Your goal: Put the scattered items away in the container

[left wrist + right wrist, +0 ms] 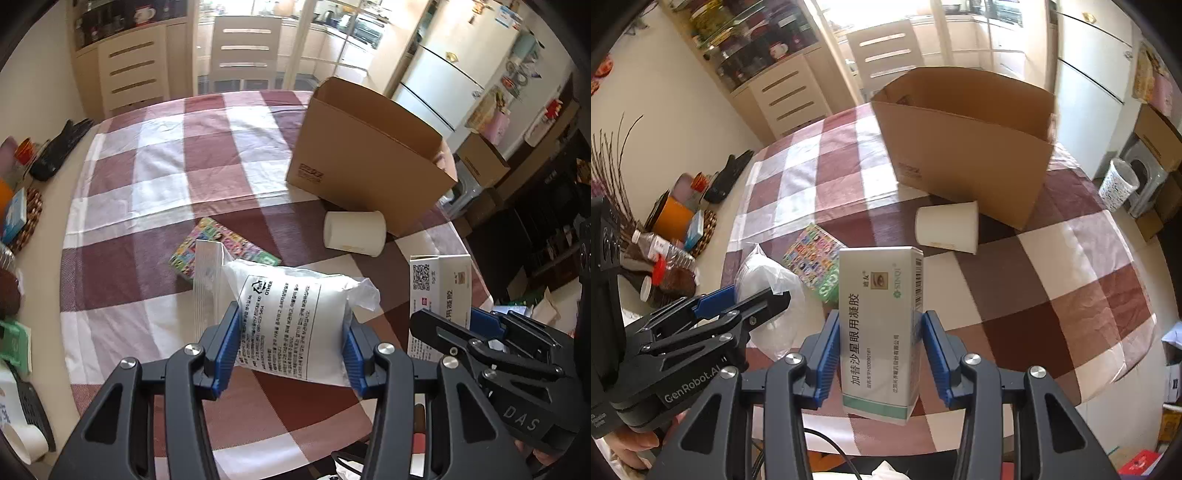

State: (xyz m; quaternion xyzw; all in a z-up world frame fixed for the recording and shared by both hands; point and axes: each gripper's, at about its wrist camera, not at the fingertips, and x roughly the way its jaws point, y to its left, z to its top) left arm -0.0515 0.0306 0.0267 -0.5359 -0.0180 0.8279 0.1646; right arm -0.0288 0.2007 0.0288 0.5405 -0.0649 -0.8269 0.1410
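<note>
Left edge of worktop: I see clutter along the bare strip beside the checked cloth (155, 177): a black pouch (61, 149), an orange tub (672, 218) and a plastic bottle (663, 249).
Left hand-held gripper: my left hand-held gripper (291, 345) pinches a white plastic pouch (291, 310) with a printed label, blue pads pressed on both its sides, held above the cloth.
Colourful booklet: a colourful booklet (218, 245) lies flat on the cloth just beyond the pouch, partly hidden by its zip strip.
Paper cup: a white paper cup (354, 232) lies on its side on the cloth, right at the foot of the box; I cannot tell if they touch.
Right hand-held gripper: my right hand-held gripper (881, 350) pinches a white and green medicine carton (882, 325), standing upright between the pads, off the cloth.
Cardboard box: the open cardboard box (373, 162) stands on the far right part of the worktop, beyond both held items; from here I cannot see its floor.
Background right: a white fridge (458, 74) stands behind the box.
</note>
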